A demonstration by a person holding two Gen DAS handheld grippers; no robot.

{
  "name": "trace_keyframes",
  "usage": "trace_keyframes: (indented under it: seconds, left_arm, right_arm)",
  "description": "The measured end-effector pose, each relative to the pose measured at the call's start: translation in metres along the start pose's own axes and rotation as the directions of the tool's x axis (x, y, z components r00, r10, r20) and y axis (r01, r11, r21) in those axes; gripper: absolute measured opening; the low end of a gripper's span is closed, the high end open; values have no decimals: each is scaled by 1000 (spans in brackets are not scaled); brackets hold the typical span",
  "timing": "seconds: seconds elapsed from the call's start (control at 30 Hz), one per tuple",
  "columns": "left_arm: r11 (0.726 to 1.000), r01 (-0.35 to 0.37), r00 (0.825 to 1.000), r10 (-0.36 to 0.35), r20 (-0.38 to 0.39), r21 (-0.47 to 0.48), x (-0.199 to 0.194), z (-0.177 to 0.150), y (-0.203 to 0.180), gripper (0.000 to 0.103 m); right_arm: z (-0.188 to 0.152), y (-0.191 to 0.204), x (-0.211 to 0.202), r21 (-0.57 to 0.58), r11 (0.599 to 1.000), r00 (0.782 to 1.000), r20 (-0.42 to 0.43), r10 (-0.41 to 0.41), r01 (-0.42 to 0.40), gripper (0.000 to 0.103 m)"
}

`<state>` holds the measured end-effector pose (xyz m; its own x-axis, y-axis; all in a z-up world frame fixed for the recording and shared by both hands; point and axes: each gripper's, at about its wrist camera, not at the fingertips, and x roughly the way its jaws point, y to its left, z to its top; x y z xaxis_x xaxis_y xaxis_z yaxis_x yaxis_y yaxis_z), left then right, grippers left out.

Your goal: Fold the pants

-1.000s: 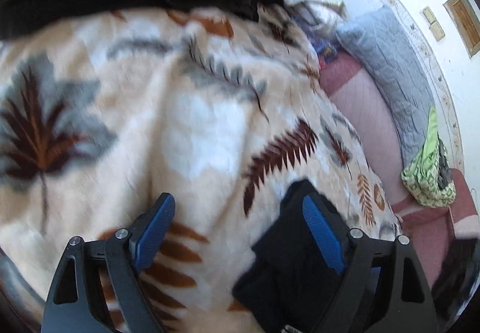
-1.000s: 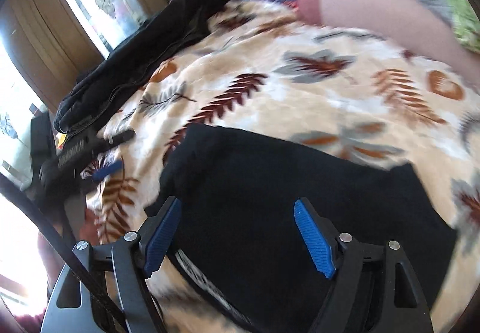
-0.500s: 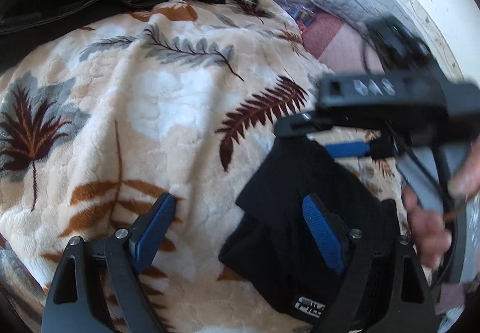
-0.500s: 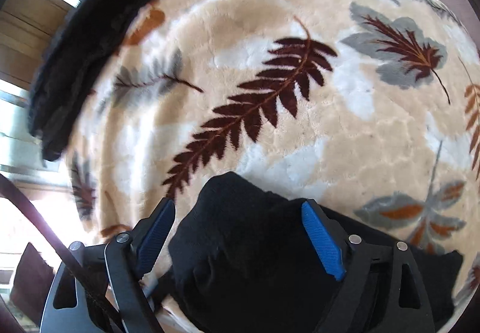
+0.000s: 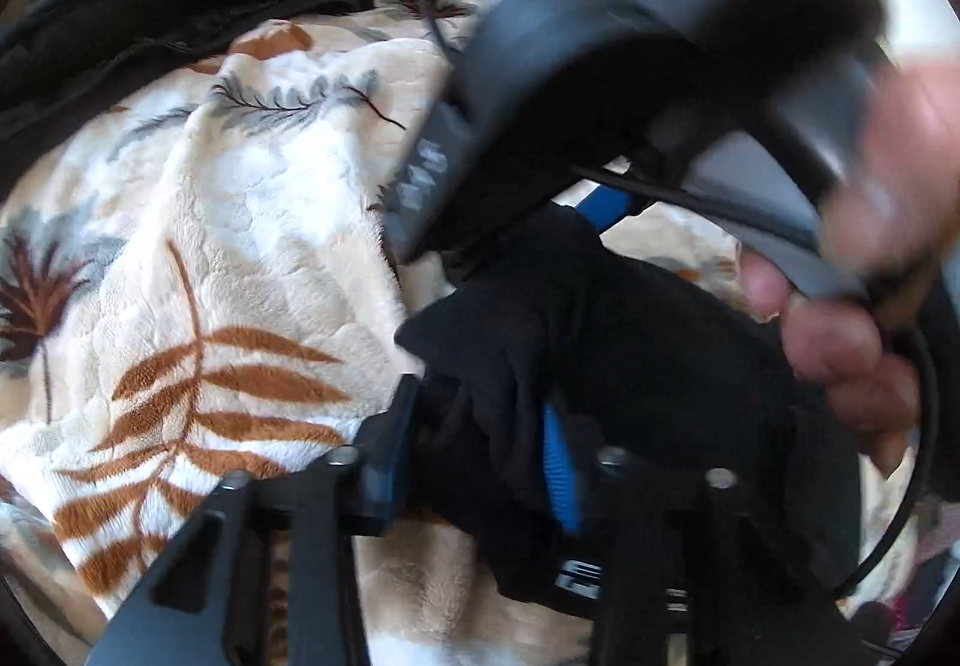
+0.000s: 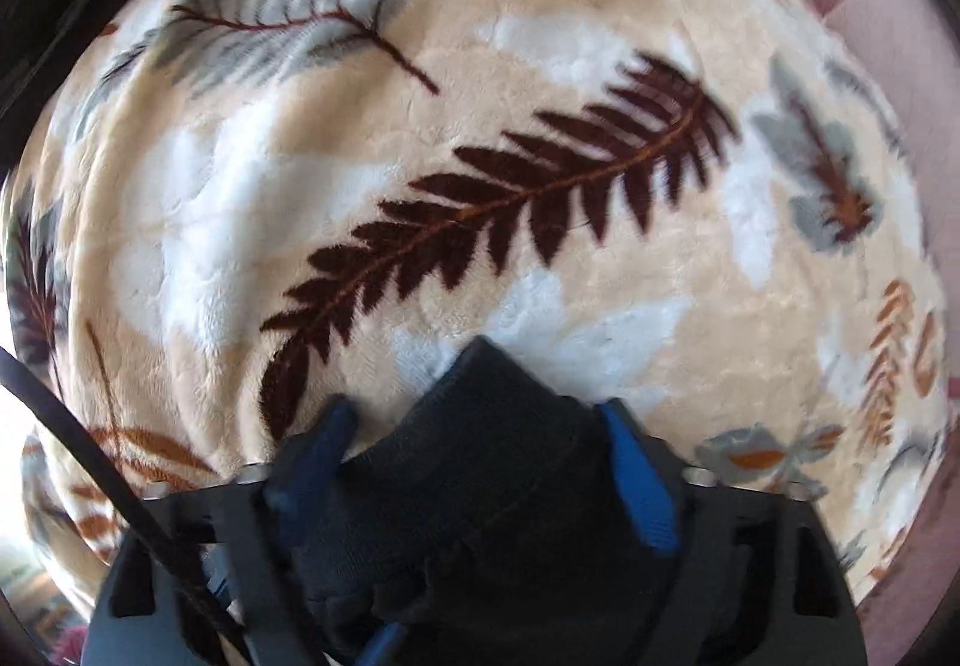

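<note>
Black pants [image 5: 630,330] lie bunched on the leaf-print fleece blanket [image 5: 240,258], at the near right of the left wrist view. Left hand-held gripper [image 5: 474,444]: blue pads narrowed around a raised fold of the pants, fabric fills the gap; looks like a pinch, though motion blur softens the left pad. A white logo patch [image 5: 579,585] on the pants shows just behind the right finger.

Right hand-held gripper [image 6: 480,462]: a peak of the same black fabric [image 6: 480,456] sits between its blue pads [image 6: 636,480], which touch the cloth on both sides; cannot tell if they are clamped hard, frame is blurred. In the left wrist view the right unit's body crosses the upper right, very close to the lens, with the person's right hand [image 5: 858,342] wrapped on its handle, directly above the pants.

A second dark garment [image 5: 180,12] lies along the far left edge of the blanket, apart from the pants. Pink bedding [image 6: 888,6] shows at far right of the right wrist view.
</note>
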<state>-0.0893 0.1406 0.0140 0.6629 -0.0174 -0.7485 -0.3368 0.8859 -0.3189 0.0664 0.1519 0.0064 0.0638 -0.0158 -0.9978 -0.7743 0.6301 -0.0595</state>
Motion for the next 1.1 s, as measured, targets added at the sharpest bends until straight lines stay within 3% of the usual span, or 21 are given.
trace_keyframes:
  seconds: [0.07, 0.13, 0.2, 0.3, 0.37, 0.6, 0.73, 0.9, 1.0, 1.1]
  left_arm:
    - [999, 53, 998, -52, 24, -11, -8, 3, 1, 29]
    - [996, 86, 994, -85, 67, -8, -21, 4, -2, 27]
    - [989, 148, 986, -148, 76, 11, -31, 3, -12, 11]
    - [989, 123, 986, -131, 105, 76, -45, -1, -34, 11]
    - [986, 123, 984, -136, 115, 111, -56, -4, -49, 10]
    - [959, 152, 980, -178, 91, 239, -75, -9, -117, 10]
    - [929, 178, 976, -209, 64, 326, -73, -19, -170, 10]
    - [878, 216, 970, -243, 9, 427, -58, -41, -225, 11]
    - [854, 252, 965, -258, -49, 455, -45, -56, -242, 17]
    - [824, 308, 951, -286, -120, 476, -48, -70, -246, 23]
  right_arm:
    - [-13, -3, -12, -17, 1000, 999, 51, -13, 14, 53]
    - [-30, -11, -26, -8, 1000, 994, 109, 4, -3, 47]
    - [-45, -21, -41, 20, 999, 986, 165, 28, -32, 45]
    - [-70, -42, -60, 65, 992, 967, 239, 89, -108, 42]
    - [-87, -56, -73, 85, 985, 951, 285, 120, -150, 32]
    - [-137, -99, -99, 125, 954, 879, 436, 193, -272, 28]
    - [-182, -151, -100, 202, 903, 825, 517, 230, -378, 28]
    - [-236, -210, -84, 294, 826, 774, 585, 242, -480, 28]
    - [-260, -233, -69, 331, 810, 767, 605, 212, -484, 28]
    - [-282, -252, -47, 401, 826, 801, 591, 97, -396, 32]
